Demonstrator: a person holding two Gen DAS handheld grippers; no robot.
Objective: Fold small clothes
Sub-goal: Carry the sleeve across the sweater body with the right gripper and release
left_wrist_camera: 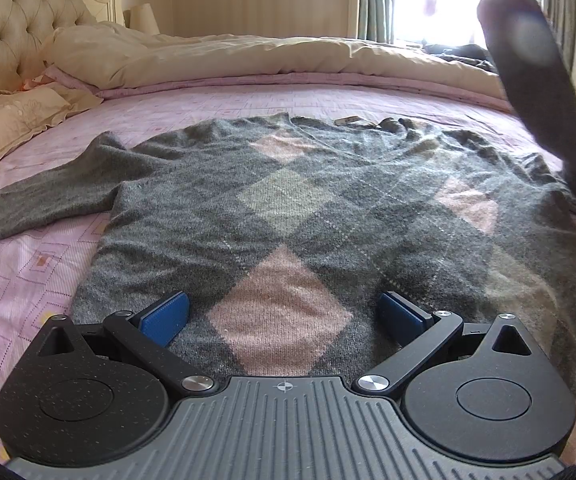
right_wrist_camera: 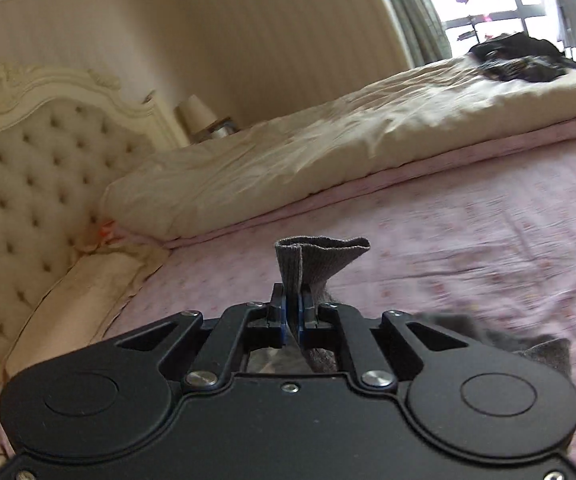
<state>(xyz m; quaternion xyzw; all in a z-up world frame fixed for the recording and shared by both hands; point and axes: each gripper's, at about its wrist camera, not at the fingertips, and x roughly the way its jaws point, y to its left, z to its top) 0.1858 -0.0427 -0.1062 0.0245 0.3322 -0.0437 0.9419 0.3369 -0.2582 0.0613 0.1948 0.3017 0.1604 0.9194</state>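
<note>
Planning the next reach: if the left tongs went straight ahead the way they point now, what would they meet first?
Most likely the grey argyle sweater: the open left tongs sit low over its hem, angled along its front. Exact contact depth is unclear.

sleeve (left_wrist_camera: 543, 92) top cut off by frame edge, pink bedspread (right_wrist_camera: 487, 240) motion-blurred, dark heap (right_wrist_camera: 519, 58) unidentifiable

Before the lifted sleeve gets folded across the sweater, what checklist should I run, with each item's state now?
1. Right gripper shut on the sleeve cuff: ok.
2. Sleeve lifted off the bed: ok.
3. Left gripper open, holding nothing, over the hem: ok.
4. Sweater body flat: not ok, wrinkled near the collar.
5. Other sleeve laid out on the bedsheet: ok.
6. Left gripper pressing the hem down: cannot tell.
</note>
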